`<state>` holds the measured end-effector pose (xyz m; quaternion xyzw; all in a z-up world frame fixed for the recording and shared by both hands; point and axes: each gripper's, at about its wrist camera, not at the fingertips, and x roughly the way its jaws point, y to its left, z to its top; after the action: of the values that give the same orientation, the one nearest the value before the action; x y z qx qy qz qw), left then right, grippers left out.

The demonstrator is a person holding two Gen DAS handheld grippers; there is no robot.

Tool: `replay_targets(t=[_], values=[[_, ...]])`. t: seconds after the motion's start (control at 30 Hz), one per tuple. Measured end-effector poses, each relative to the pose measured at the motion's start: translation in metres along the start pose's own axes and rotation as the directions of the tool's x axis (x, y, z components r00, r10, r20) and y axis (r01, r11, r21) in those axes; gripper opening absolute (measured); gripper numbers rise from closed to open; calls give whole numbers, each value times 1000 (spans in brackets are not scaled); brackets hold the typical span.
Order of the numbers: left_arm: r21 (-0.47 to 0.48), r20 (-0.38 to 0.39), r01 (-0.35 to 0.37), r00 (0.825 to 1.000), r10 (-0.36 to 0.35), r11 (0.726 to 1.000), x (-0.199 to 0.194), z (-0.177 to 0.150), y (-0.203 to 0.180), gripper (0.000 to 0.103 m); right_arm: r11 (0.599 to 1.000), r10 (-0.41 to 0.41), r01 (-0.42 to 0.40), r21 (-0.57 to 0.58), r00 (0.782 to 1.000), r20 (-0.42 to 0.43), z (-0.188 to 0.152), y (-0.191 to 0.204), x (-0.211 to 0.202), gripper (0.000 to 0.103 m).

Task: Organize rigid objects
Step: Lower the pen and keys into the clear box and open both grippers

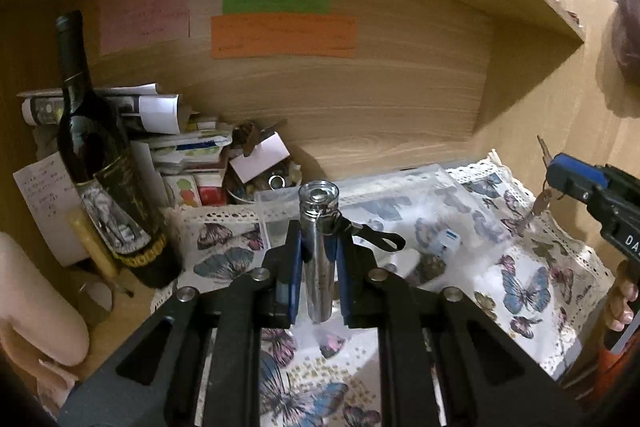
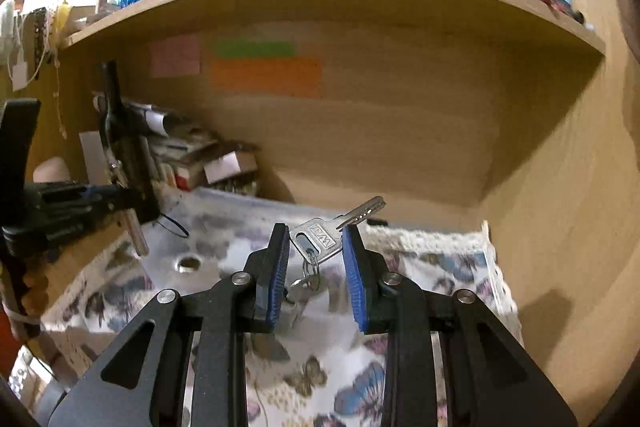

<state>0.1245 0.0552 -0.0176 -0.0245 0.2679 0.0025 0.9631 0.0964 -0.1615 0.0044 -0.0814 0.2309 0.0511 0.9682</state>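
Observation:
My left gripper (image 1: 318, 247) is shut on a silver metal flashlight (image 1: 319, 247) with a black wrist strap (image 1: 372, 235), held upright above a clear plastic box (image 1: 400, 195) on the butterfly cloth. The flashlight also shows in the right wrist view (image 2: 136, 231). My right gripper (image 2: 316, 251) is shut on a silver key (image 2: 320, 239) with a ring and more keys (image 2: 300, 291) hanging below it. In the left wrist view the right gripper (image 1: 560, 179) is at the far right with the keys (image 1: 540, 203) dangling over the cloth.
A dark wine bottle (image 1: 100, 163) stands at the left. Behind it lie stacked papers and boxes (image 1: 188, 151) and a cup of small items (image 1: 264, 183). Coloured notes (image 1: 280, 31) stick on the wooden back wall. A butterfly cloth (image 1: 520, 287) covers the shelf floor.

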Motion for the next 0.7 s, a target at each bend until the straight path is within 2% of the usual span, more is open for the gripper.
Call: replay_targets(t=[0.17, 0.43, 0.7], values=[[7, -27, -25, 999, 25, 1000, 24, 5, 4, 15, 1000, 15, -15, -11, 1000, -22, 9, 9, 28, 25], [58, -83, -93, 992, 98, 994, 68, 5, 3, 15, 999, 26, -30, -26, 992, -124, 9, 16, 87, 25], [70, -171, -80, 981, 91, 994, 102, -4, 5, 15, 999, 16, -25, -37, 972, -233, -5, 14, 134, 25]])
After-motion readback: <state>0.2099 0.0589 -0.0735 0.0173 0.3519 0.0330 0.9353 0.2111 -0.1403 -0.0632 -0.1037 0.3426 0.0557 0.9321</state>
